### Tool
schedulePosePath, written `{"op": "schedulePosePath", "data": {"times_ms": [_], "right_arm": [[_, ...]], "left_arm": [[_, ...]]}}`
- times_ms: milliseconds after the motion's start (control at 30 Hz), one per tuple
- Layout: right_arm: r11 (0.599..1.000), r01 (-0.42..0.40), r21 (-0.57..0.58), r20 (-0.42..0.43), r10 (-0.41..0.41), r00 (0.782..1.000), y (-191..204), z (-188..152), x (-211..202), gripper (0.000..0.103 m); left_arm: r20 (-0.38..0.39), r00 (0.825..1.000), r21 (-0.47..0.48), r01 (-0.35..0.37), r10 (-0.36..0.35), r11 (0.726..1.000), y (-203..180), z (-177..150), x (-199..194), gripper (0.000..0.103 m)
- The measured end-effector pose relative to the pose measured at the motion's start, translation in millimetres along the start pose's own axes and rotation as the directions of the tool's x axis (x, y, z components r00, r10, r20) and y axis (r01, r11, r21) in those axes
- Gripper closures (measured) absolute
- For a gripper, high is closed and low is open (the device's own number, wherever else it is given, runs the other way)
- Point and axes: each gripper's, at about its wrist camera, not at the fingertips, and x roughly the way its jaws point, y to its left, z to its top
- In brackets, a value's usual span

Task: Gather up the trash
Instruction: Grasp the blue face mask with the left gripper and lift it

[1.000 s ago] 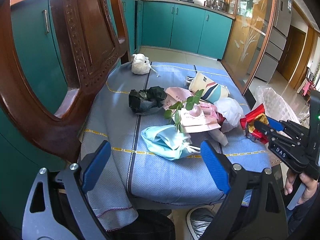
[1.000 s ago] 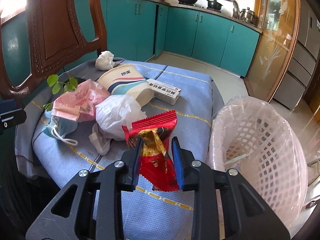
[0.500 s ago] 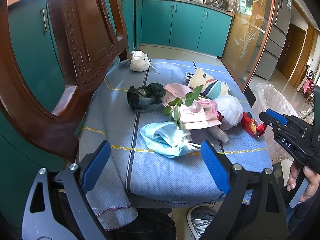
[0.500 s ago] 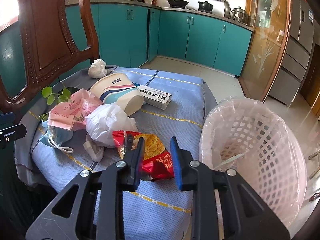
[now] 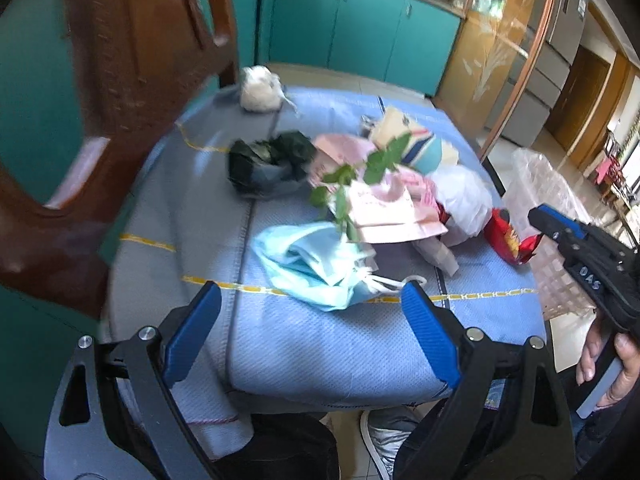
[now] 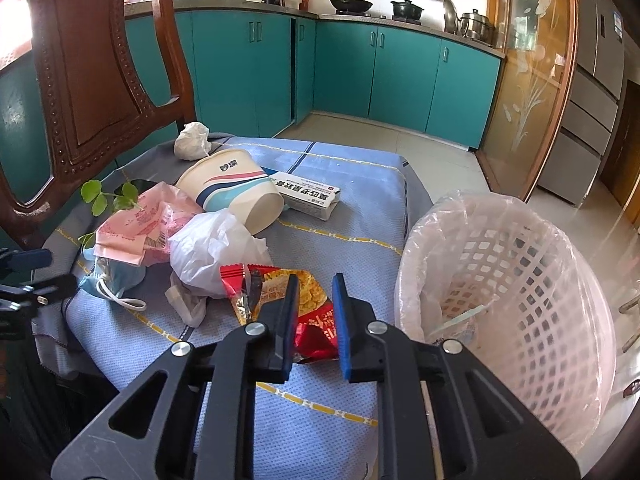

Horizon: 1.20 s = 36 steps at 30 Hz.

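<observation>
Since a second ago the red snack wrapper (image 6: 294, 312) has gone from hanging up in the right tongs (image 6: 316, 320) to lying on the blue cloth (image 6: 360, 208), and the jaws have parted a little around it. They now stand narrowly open, one on each side of the wrapper's near end; whether a pad still touches the foil is hard to tell from this angle, but it does not look pinched. The left tongs (image 5: 312, 336) hang wide open and empty over the near edge of the cloth, with the blue face mask (image 5: 312, 264) just beyond them.

The wrapper lies near the cloth's right edge, against the white plastic bag (image 6: 212, 252) and close to the lined white bin (image 6: 516, 300), which holds almost nothing. Its long axis runs from the torn, crinkled top at the far left, by the bag, toward the near right, where the sealed end sits between the jaws.

To do this step well, I would close firmly on that flat near end, across the foil rather than along it, since slick film slides out of a loose grip. Then lift clear of the bag, swing right over the bin's rim and open only once above the liner.
</observation>
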Motion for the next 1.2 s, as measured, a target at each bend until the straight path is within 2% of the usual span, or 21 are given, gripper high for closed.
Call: {"op": "schedulePosePath", "data": {"times_ms": [167,267,400,433,467,500,533,567,633,833,1000,1133,1200], "right_arm": [[1.000,-0.006,-0.006,-0.012,0.006,1.000,1,-1,3,0.085],[1.000,-0.007,-0.004,-0.013,0.007,1.000,0,-2,4,0.085],[1.000,-0.013,0.007,-0.038,0.014,0.999,-2,-2,8,0.084],[1.000,-0.014,0.009,-0.045,0.015,0.999,-2,-3,10,0.077],[1.000,-0.018,0.007,-0.049,0.018,0.999,-1,-3,11,0.060],[1.000,-0.021,0.003,-0.044,0.021,0.999,0,-3,10,0.050],[1.000,-0.023,-0.004,-0.033,0.023,0.999,1,-2,8,0.034],[1.000,-0.024,-0.016,-0.017,0.024,1.000,4,-2,5,0.027],[0.999,-0.025,-0.038,-0.017,0.024,1.000,7,-3,5,0.021],[0.997,-0.007,-0.077,-0.119,-0.002,0.993,14,-9,31,0.020],[0.995,0.010,-0.098,-0.160,-0.026,0.987,18,-13,44,0.022],[0.994,0.040,-0.098,-0.165,-0.056,0.985,16,-13,47,0.051],[0.996,0.034,-0.081,-0.155,-0.046,0.987,13,-12,44,0.056]], "left_arm": [[-0.019,1.000,0.009,-0.017,0.017,1.000,-12,4,27,0.013],[-0.041,0.999,0.017,-0.014,0.015,1.000,-14,3,36,0.052],[-0.039,0.999,0.037,-0.017,0.018,0.999,-14,0,34,0.065],[-0.037,0.999,0.034,-0.016,0.018,0.999,-12,-1,33,0.066],[-0.035,0.999,0.030,-0.017,0.018,0.999,-10,-2,30,0.069],[-0.031,0.999,0.025,-0.019,0.019,1.000,-8,-2,28,0.071],[-0.025,0.999,0.020,-0.021,0.021,1.000,-6,-2,25,0.073],[-0.020,1.000,0.016,-0.023,0.023,1.000,-5,-3,22,0.076],[-0.007,1.000,0.014,-0.027,0.027,1.000,-2,-2,17,0.080],[0.071,0.996,0.005,-0.050,0.049,0.999,4,3,-17,0.084],[0.193,0.980,-0.015,-0.048,0.050,0.999,10,14,-62,0.084],[0.260,0.965,-0.022,-0.040,0.044,0.999,11,20,-86,0.084],[0.280,0.959,-0.022,-0.038,0.042,0.999,12,20,-96,0.084]]}}
